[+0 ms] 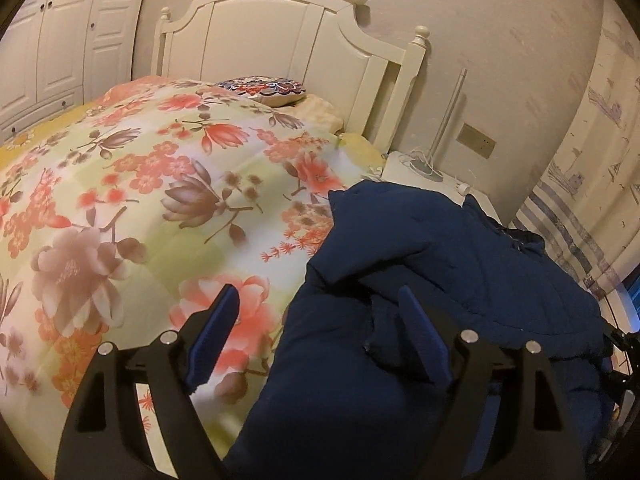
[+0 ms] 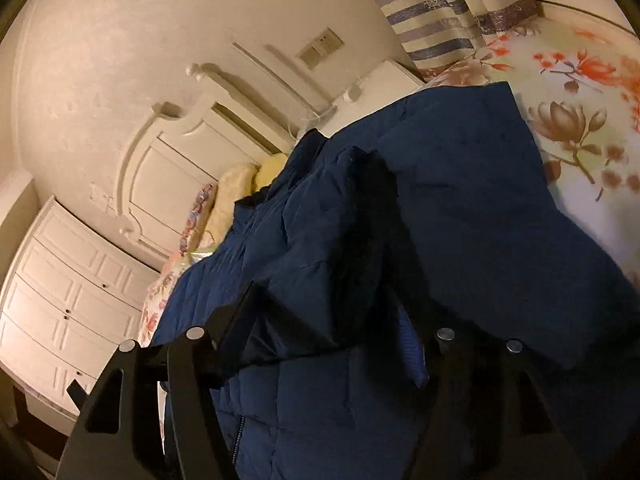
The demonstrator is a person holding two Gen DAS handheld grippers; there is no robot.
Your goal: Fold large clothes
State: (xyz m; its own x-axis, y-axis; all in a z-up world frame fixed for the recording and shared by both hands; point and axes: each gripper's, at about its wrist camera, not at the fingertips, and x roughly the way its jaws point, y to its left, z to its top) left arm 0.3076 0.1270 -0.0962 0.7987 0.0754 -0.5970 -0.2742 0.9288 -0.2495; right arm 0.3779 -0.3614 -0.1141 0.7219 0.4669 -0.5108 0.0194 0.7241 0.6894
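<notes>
Navy quilted jacket lies bunched on the floral quilt of the bed, toward the edge nearest the white nightstand, with one padded fold flopped over the rest. No brand, label or readable writing shows on it from either wrist camera; a zipper runs down its front in the right wrist view.

Left gripper hovers over the jacket's near edge with its fingers spread wide: one blue pad stands over bare quilt, the other over the dark fabric, and neither presses on cloth.

Right gripper is rolled sideways, so the room appears tilted. A thick fold of the jacket lies between its parted fingers, but the dark fabric hides the pads, so whether they pinch it cannot be told.

Behind stand a white headboard, a patterned cushion, a white wardrobe and striped curtains.
</notes>
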